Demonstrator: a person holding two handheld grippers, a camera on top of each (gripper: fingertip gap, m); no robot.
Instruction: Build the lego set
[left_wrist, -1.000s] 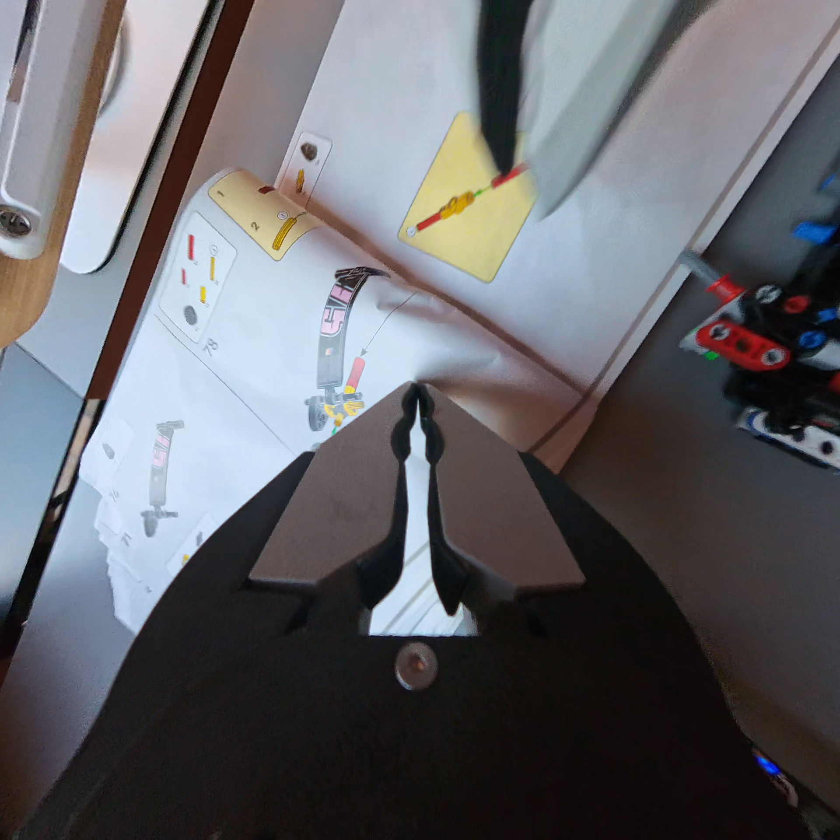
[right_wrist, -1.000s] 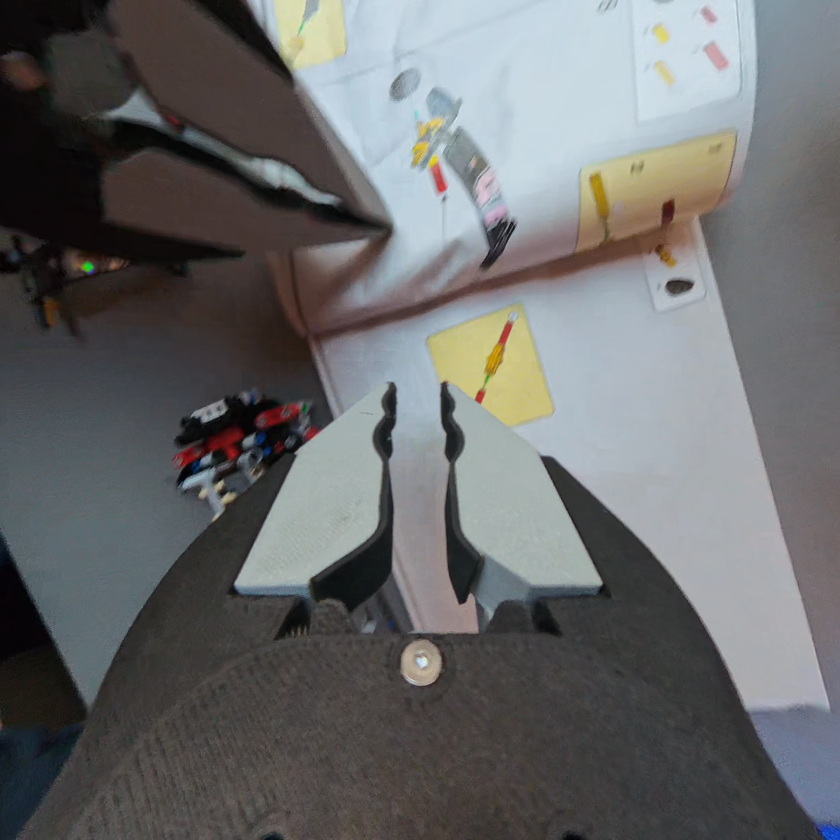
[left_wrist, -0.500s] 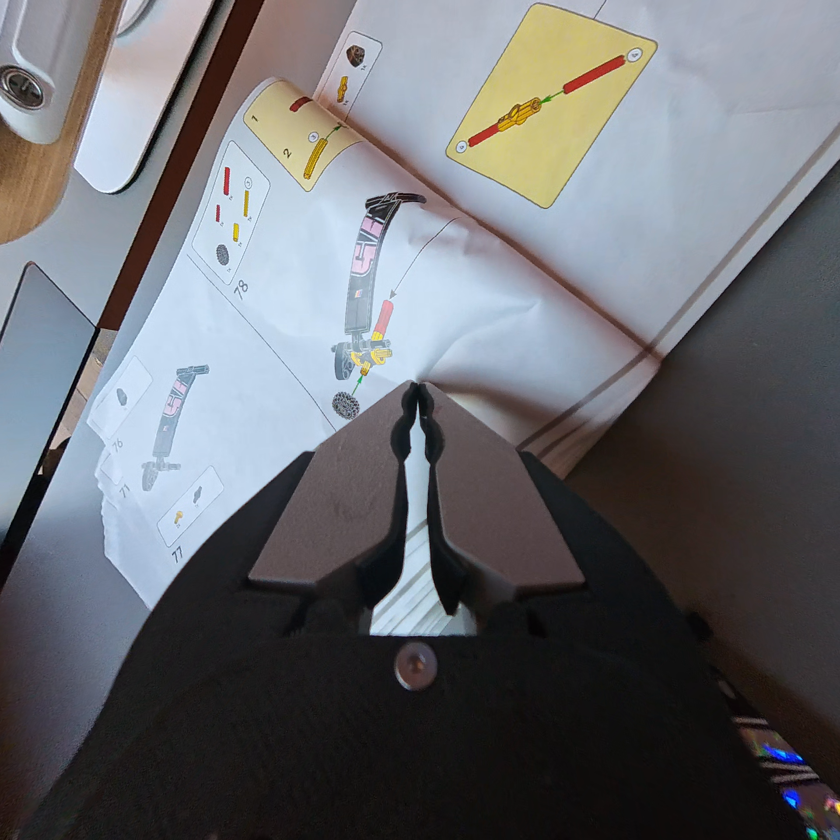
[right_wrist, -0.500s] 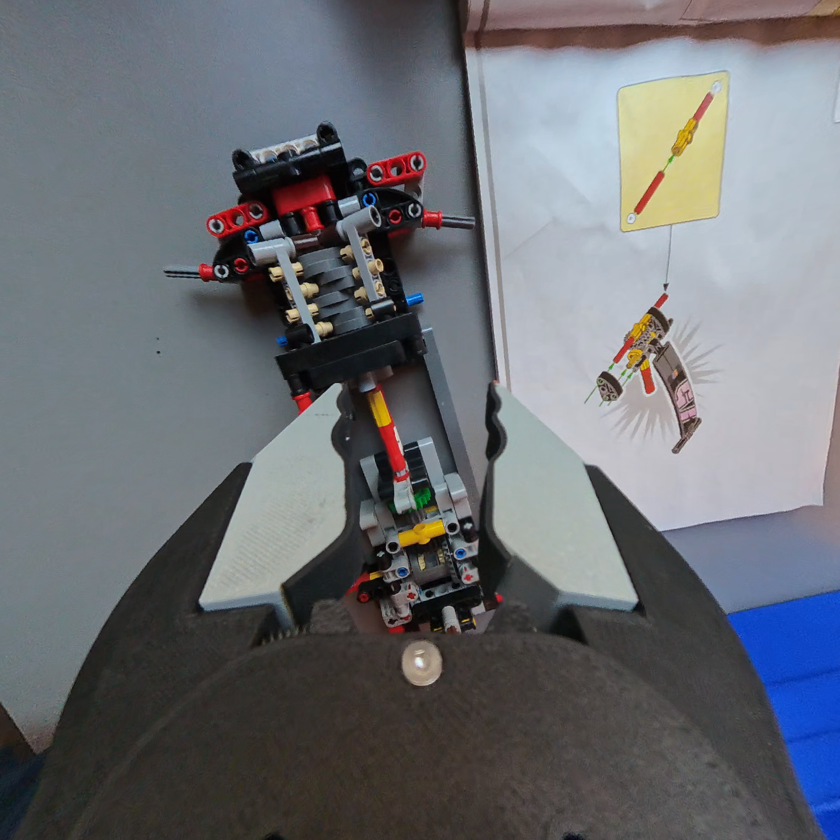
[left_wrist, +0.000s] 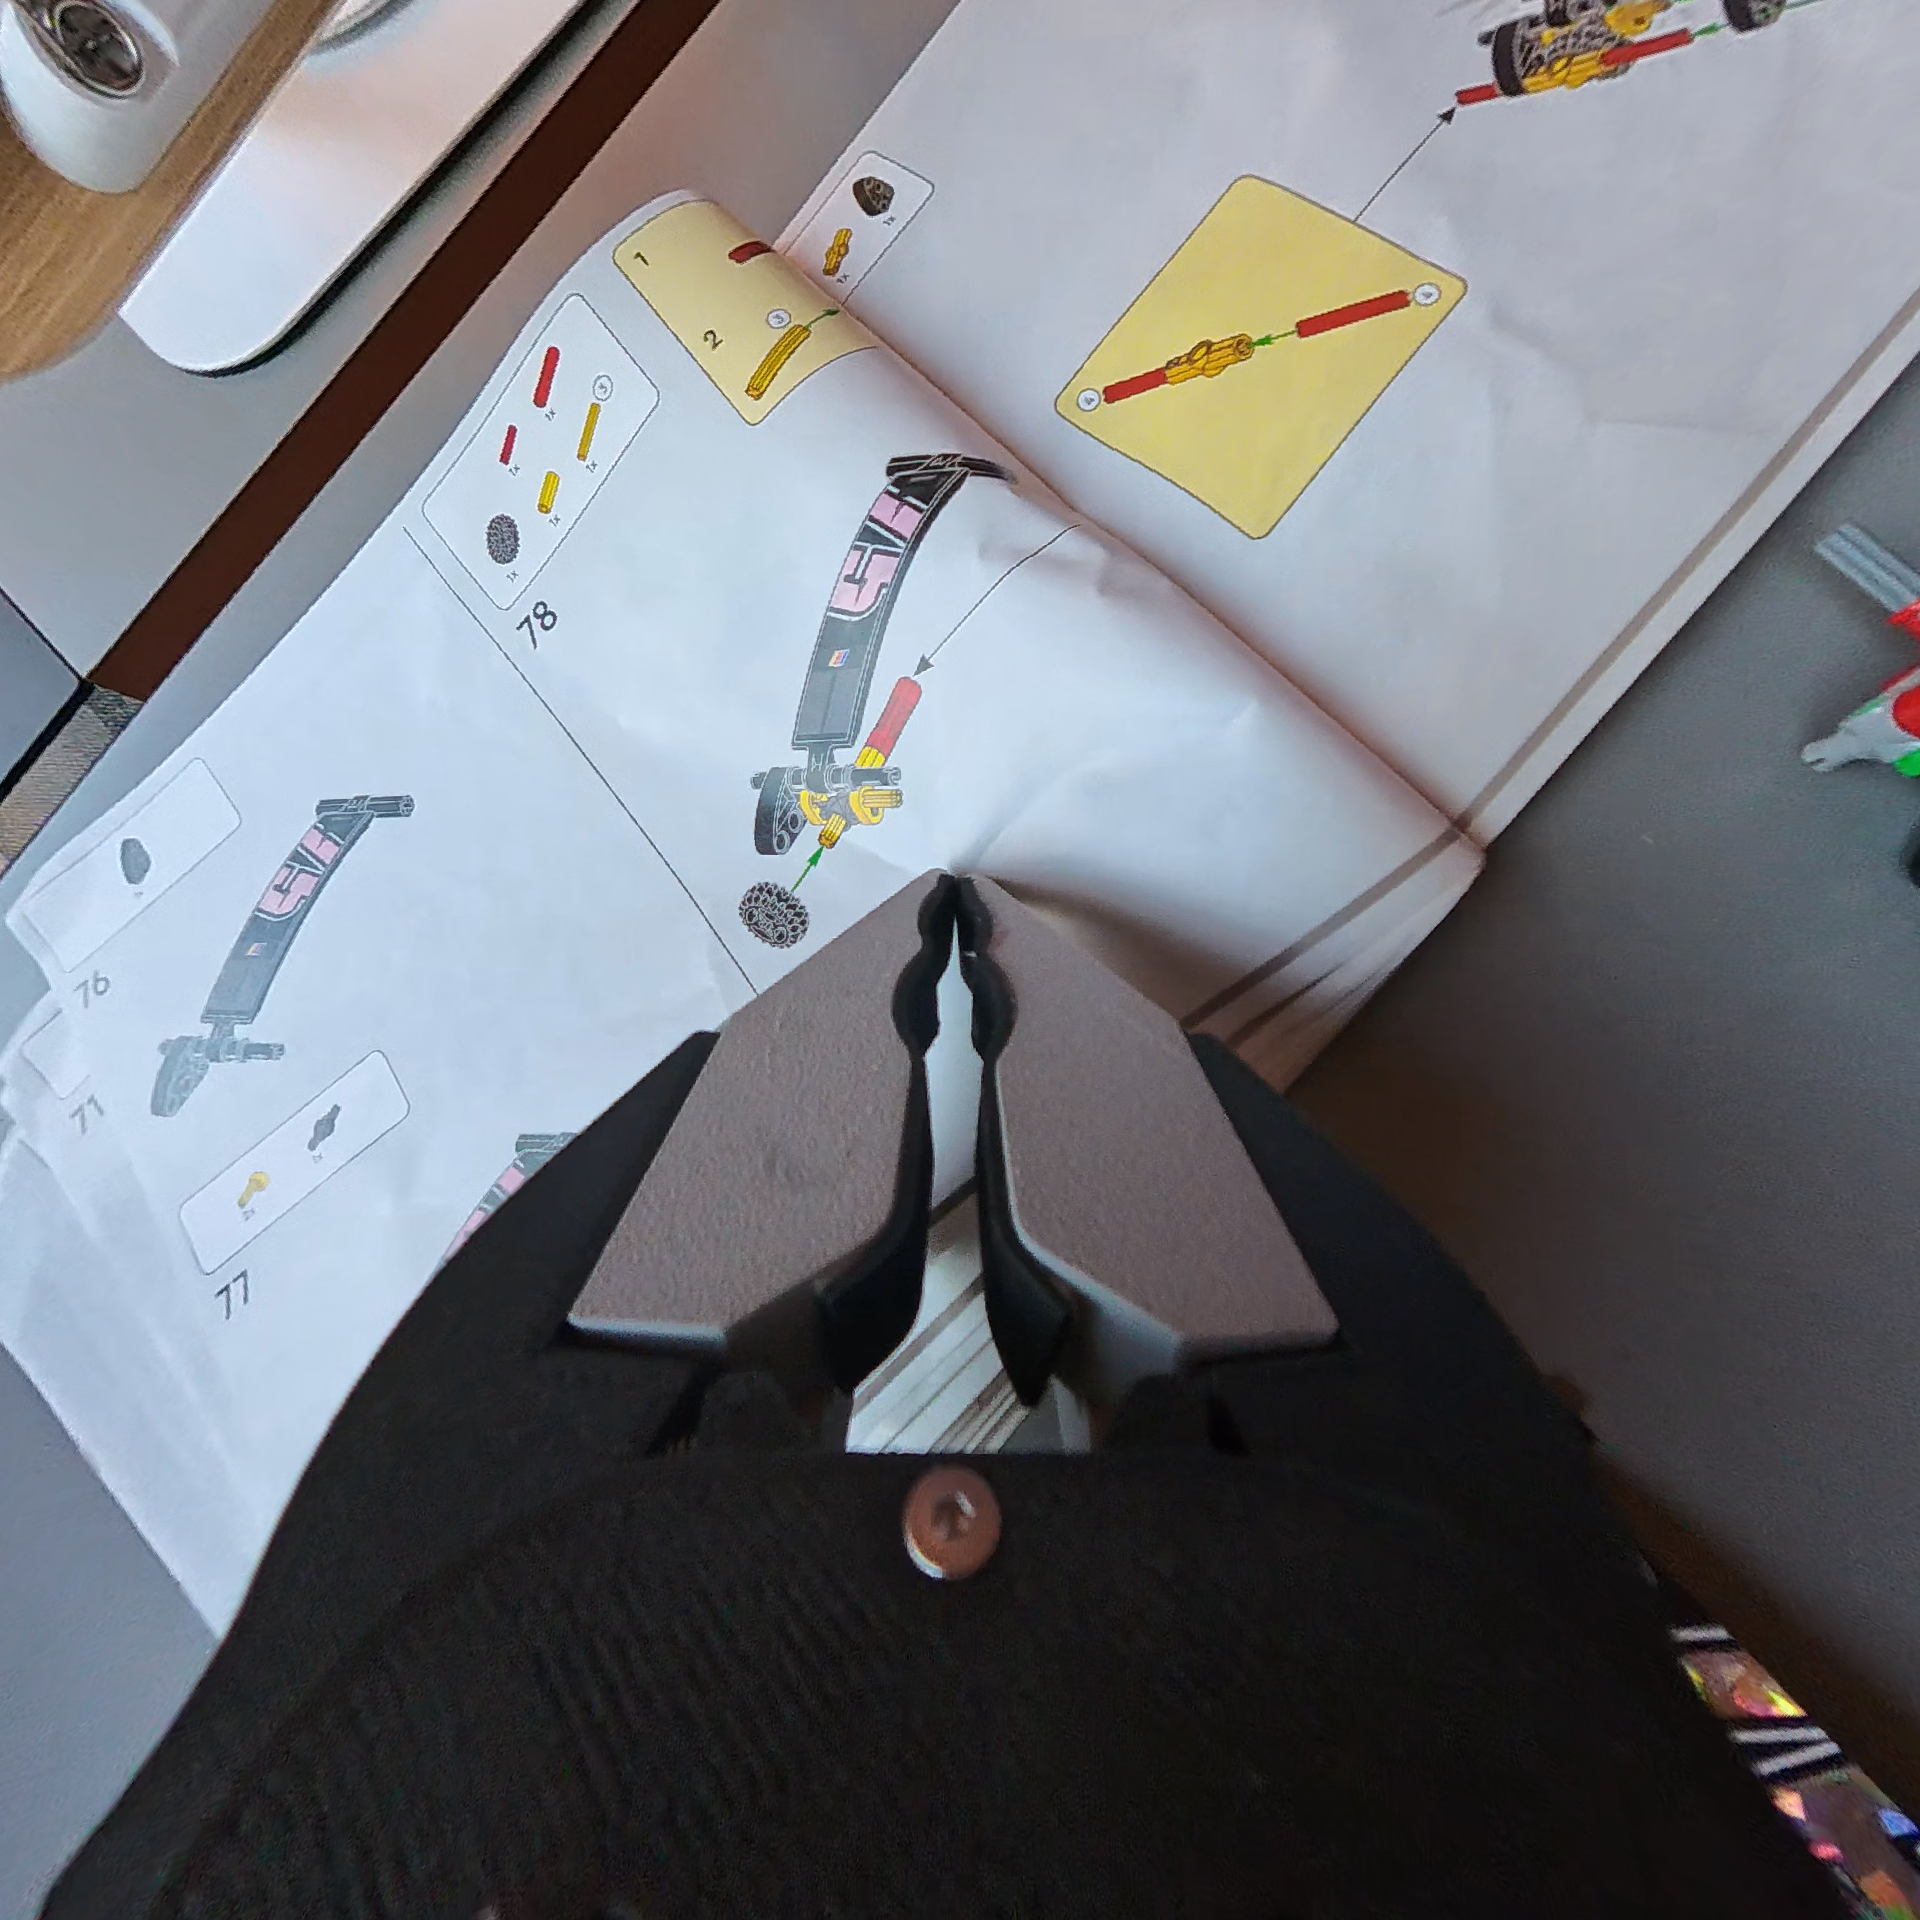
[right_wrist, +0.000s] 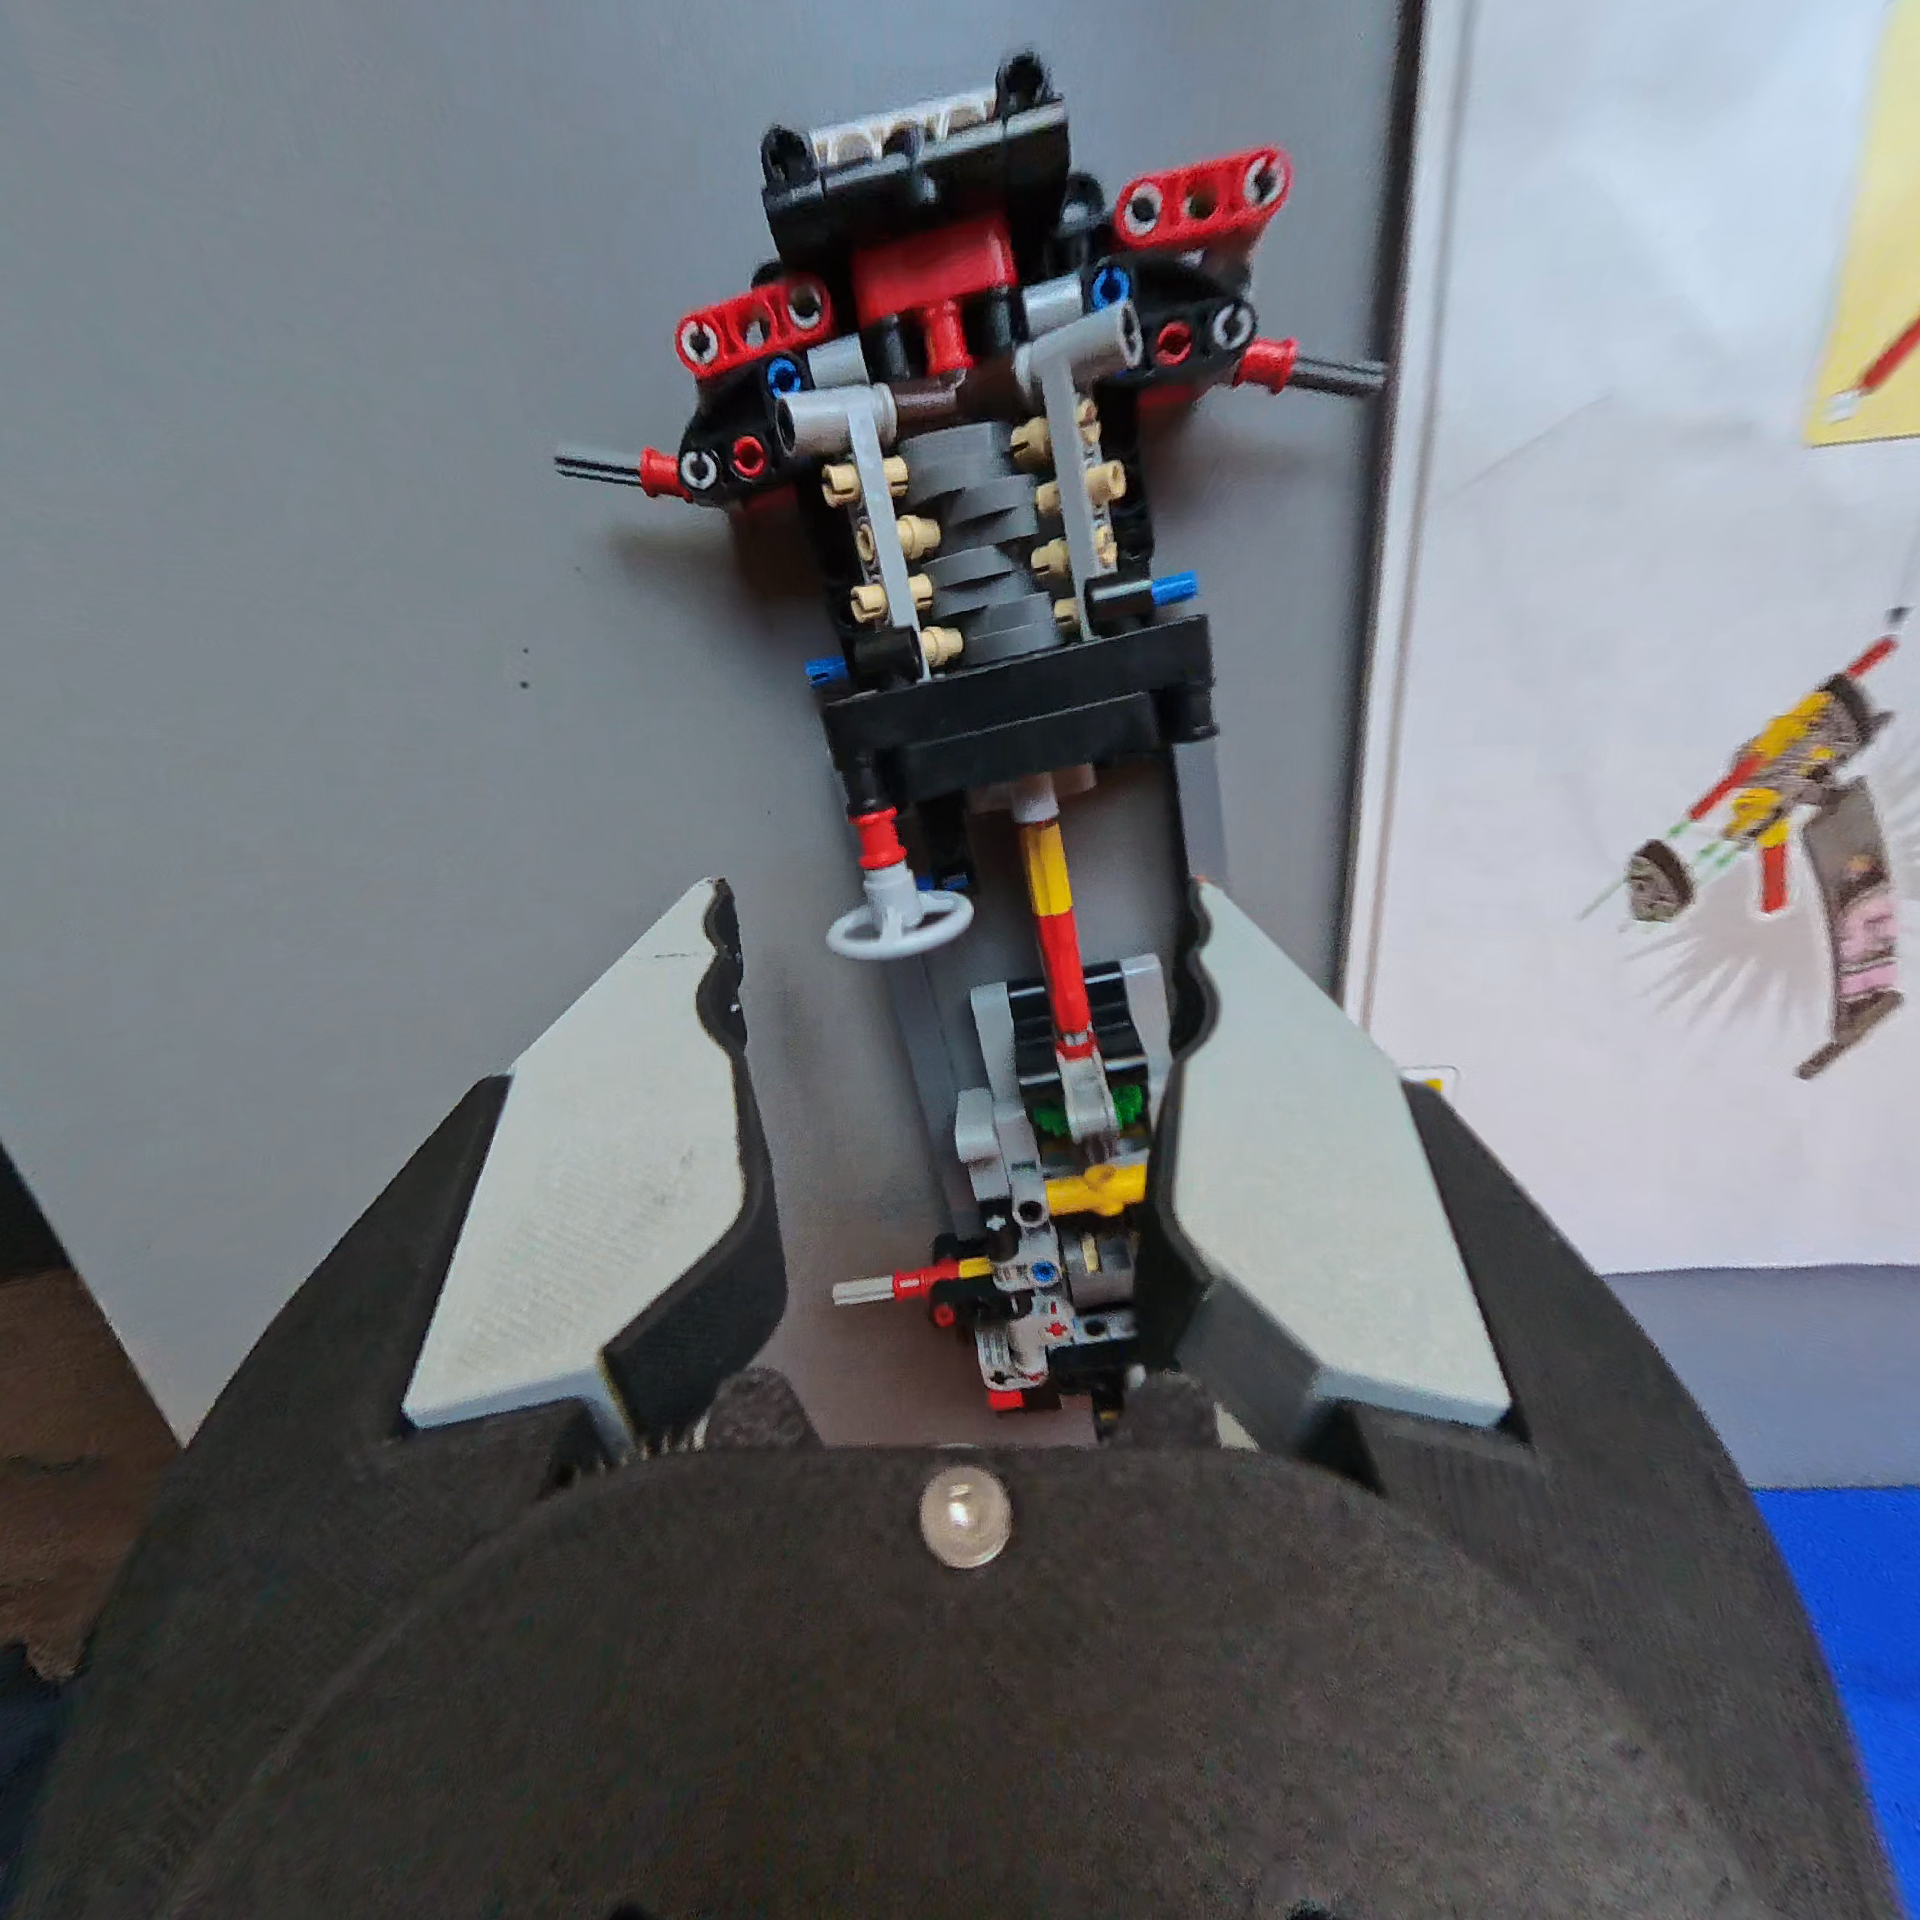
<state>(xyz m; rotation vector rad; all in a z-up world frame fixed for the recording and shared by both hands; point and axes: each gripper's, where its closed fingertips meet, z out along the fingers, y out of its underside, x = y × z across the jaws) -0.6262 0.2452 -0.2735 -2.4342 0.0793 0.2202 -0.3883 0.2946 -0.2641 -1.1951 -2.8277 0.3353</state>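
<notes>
My left gripper is shut. Its tips rest on the left page of an open instruction booklet, and the paper creases around them. My right gripper is wide open over a red, black and grey brick-built chassis model that lies on the grey table. The model's near half lies between the fingers, with its small grey steering wheel at the level of the tips. The right finger is close along the model's side and the left finger stands clear of it. A corner of the model also shows in the left wrist view.
The booklet's right page lies just right of the model. A white monitor foot and a wooden surface lie beyond the booklet. A blue surface sits at the near right. Spacing between my two grippers at the tips: around 25 cm. To reach the white monitor foot in a straight line is about 25 cm for my left fingers, about 40 cm for my right.
My right gripper swung from over the booklet to over the model and opened wide. My left gripper stayed shut on the page; its view shifted slightly.
</notes>
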